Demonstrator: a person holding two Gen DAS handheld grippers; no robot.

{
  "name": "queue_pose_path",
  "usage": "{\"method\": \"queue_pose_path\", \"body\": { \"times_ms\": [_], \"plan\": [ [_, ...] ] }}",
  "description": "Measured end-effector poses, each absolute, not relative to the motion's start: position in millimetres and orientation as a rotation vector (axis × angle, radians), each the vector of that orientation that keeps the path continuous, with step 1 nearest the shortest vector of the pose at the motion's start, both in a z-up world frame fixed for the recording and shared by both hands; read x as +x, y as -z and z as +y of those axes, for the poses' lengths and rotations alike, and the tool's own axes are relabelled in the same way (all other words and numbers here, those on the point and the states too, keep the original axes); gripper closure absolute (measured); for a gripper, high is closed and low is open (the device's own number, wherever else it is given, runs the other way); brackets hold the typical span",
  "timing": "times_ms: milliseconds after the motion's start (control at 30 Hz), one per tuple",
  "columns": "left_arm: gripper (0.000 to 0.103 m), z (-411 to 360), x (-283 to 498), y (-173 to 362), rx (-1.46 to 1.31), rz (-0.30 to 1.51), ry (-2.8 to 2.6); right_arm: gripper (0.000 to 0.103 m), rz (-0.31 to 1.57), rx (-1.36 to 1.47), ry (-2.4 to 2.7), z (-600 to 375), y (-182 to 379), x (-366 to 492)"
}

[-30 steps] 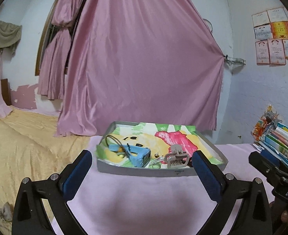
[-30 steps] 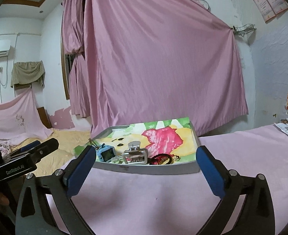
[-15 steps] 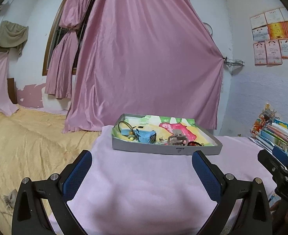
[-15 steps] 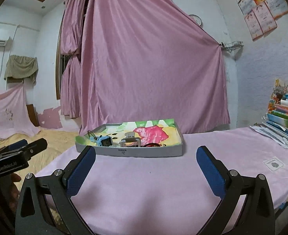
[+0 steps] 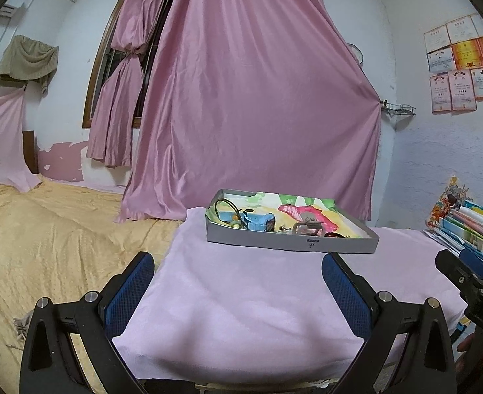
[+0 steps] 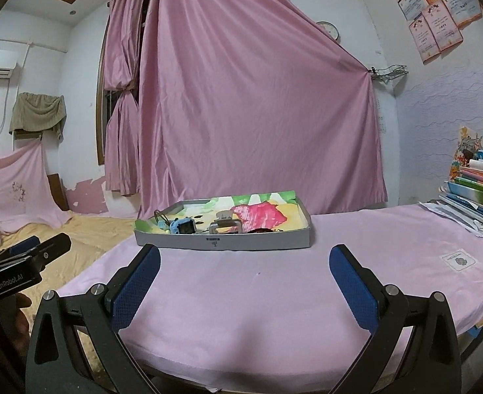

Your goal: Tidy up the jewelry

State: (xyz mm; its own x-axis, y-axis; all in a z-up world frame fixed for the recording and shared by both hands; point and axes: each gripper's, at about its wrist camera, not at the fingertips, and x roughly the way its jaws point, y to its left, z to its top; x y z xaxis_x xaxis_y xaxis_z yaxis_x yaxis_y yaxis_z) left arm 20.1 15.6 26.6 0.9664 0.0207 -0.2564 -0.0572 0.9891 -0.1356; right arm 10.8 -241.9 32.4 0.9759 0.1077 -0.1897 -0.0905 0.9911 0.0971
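A shallow grey tray (image 5: 287, 242) with a colourful liner sits on the pink-covered table (image 5: 241, 295); it also shows in the right wrist view (image 6: 221, 242). In it lie a blue watch (image 5: 256, 221) (image 6: 184, 226), a grey hair claw clip (image 5: 309, 225) (image 6: 225, 225), a dark hair tie (image 5: 228, 205) and a dark red bracelet (image 6: 261, 230). My left gripper (image 5: 238, 280) is open and empty, well back from the tray near the table's front edge. My right gripper (image 6: 244, 272) is open and empty, also short of the tray.
A stack of books and papers (image 6: 474, 193) stands at the table's right side (image 5: 465, 226). A small white label (image 6: 458, 261) lies on the cloth. A yellow-covered bed (image 5: 44, 236) is to the left. Pink curtains (image 5: 248, 98) hang behind the table.
Both grippers have pulled back and away from the tray; it now looks smaller and farther off. Both stay open and empty.
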Motion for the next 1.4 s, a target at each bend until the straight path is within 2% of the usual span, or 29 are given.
{"method": "queue_pose_path", "body": {
  "times_ms": [1400],
  "plan": [
    [0.0,13.9,22.4,-24.8,-0.136,0.275,-0.044,0.002,0.216,0.115,-0.104,-241.6,-27.1,18.7]
  ]
}}
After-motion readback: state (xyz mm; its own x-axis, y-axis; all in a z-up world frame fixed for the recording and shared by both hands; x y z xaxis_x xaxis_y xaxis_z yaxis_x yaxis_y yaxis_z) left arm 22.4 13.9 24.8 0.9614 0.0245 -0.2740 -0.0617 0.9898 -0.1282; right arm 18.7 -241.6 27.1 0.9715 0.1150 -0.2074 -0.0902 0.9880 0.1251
